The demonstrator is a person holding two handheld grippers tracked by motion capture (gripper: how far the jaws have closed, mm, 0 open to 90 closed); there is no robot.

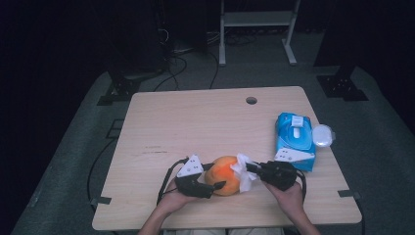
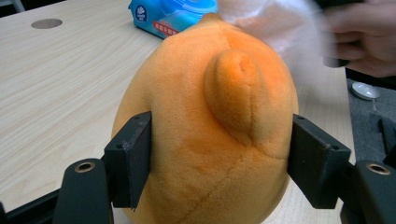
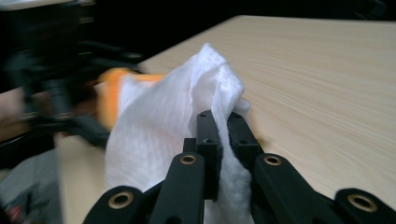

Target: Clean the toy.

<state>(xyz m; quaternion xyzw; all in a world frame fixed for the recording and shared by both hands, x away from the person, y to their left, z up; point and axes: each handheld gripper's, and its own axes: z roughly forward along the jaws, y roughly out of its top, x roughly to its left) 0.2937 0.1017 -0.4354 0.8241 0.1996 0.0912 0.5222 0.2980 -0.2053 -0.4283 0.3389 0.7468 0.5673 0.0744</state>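
At the lower centre of the high view, we see a rounded orange plush toy (image 1: 224,181) on the pale wooden table (image 1: 195,122), held between the two hand-held grippers. In the left gripper view the plush toy (image 2: 210,135) takes up the middle of the frame: short, velvety pile, a faint stitched seam running down its lower half, and a darker orange padded bump raised on its upper right. The left gripper (image 1: 215,187) is clamped on it, its flat black jaws pressed against the toy's two flanks. The right gripper (image 3: 223,135) has its jaws pinched closed on a crumpled white wipe (image 3: 173,135), a thin sheet with a fine ribbed weave that touches the toy's right side in the high view. At the right of that view lies a blue soft pack of wipes (image 1: 294,139) with a white flip lid, and just beside it, at the table edge, a small round clear lid (image 1: 323,135). The toy's base is cut off at the bottom of the left gripper view, and in the right gripper view the wipe hides most of the toy, whose orange edge is blurred at the left.
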